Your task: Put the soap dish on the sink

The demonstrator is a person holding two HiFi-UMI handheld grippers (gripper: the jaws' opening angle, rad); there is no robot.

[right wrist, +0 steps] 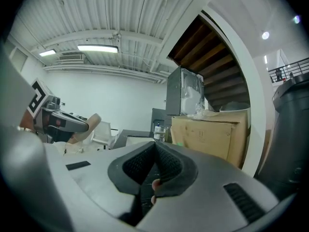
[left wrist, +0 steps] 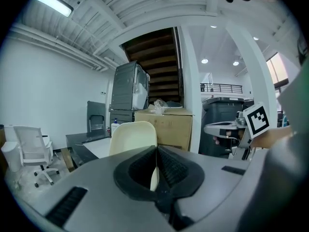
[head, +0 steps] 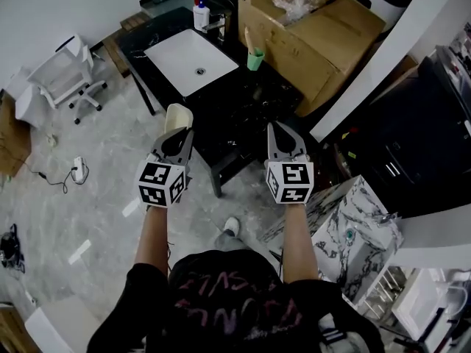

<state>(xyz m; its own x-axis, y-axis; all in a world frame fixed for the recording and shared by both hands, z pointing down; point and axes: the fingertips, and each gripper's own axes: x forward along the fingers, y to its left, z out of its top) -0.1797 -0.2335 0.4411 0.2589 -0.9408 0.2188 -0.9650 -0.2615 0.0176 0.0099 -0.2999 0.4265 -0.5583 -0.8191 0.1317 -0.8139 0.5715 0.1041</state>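
The soap dish [head: 179, 116] is a cream oval piece held on edge, sticking up out of my left gripper [head: 179, 132], which is shut on it. In the left gripper view the soap dish [left wrist: 133, 137] rises just left of the closed jaws of that gripper [left wrist: 157, 149]. The white sink [head: 190, 59] is set in a black counter [head: 254, 105] ahead, well beyond both grippers. My right gripper [head: 279, 129] is level with the left one, shut, with nothing between its jaws [right wrist: 155, 145]. Both hover over the counter's near end.
A large open cardboard box [head: 316, 28] stands right of the sink. A green cup [head: 255, 59] and a white soap bottle [head: 201, 15] sit on the counter by the sink. A white chair [head: 70, 76] stands on the floor at left, and a marble block [head: 357, 226] at right.
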